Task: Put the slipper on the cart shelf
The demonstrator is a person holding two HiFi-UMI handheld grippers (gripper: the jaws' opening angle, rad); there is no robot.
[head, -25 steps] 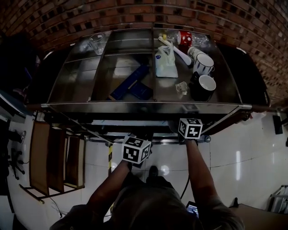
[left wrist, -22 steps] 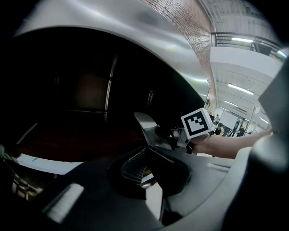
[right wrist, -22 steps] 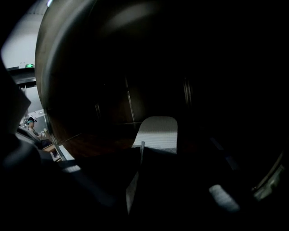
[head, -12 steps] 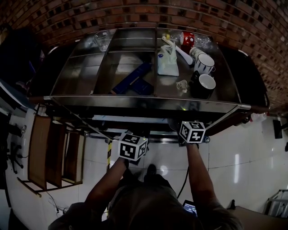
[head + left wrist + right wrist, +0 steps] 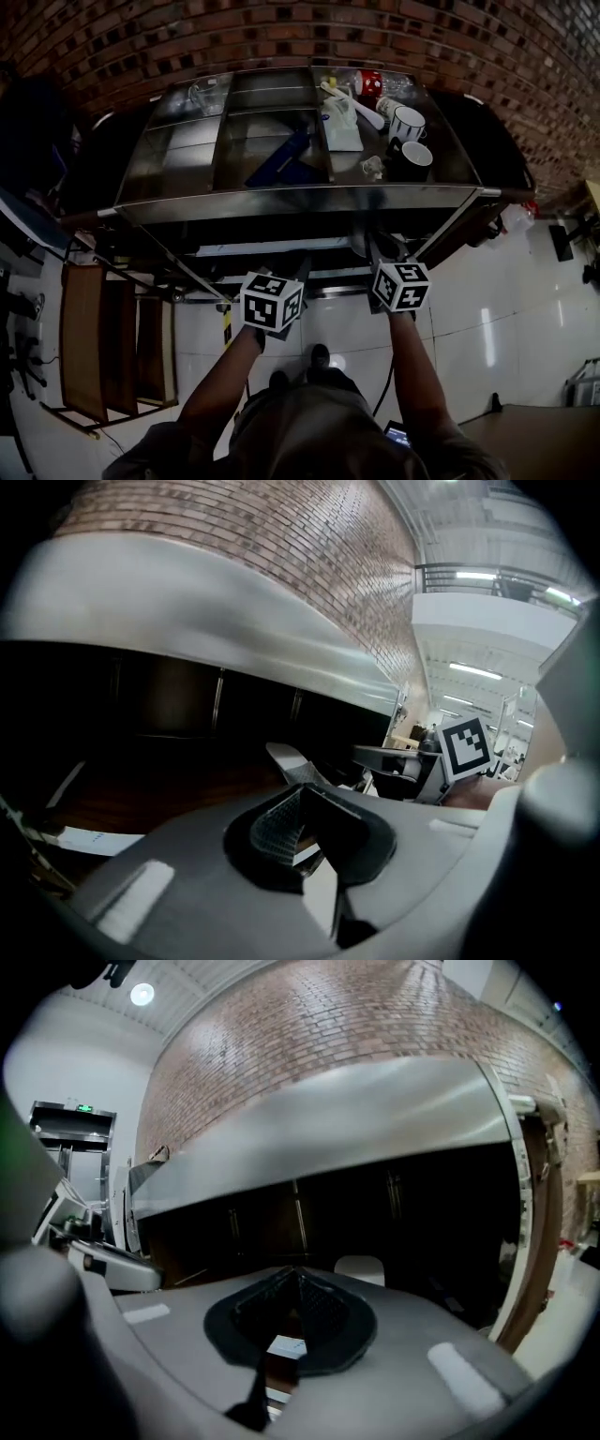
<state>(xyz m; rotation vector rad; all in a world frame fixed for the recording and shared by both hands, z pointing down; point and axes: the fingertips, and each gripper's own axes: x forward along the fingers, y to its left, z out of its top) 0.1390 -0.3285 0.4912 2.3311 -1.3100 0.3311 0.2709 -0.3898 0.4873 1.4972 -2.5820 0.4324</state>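
Note:
My two grippers hang side by side in front of the steel cart, level with its dark lower shelf. In the head view my left gripper sits below the shelf edge and my right gripper is just to its right. Both stand shut, and nothing shows between the jaws of the left gripper or the right gripper. A pale rounded thing, possibly the slipper, lies on the dark shelf just beyond my right jaws. A similar pale shape shows ahead of the left jaws.
The cart top carries two mugs, a plastic bag, a blue flat thing and a glass. A brick wall stands behind. A wooden rack stands on the white tiled floor at left.
Both grippers have drawn back from the cart's front edge, the right one more. The head view has shifted, so the cart sits higher and smaller in it.

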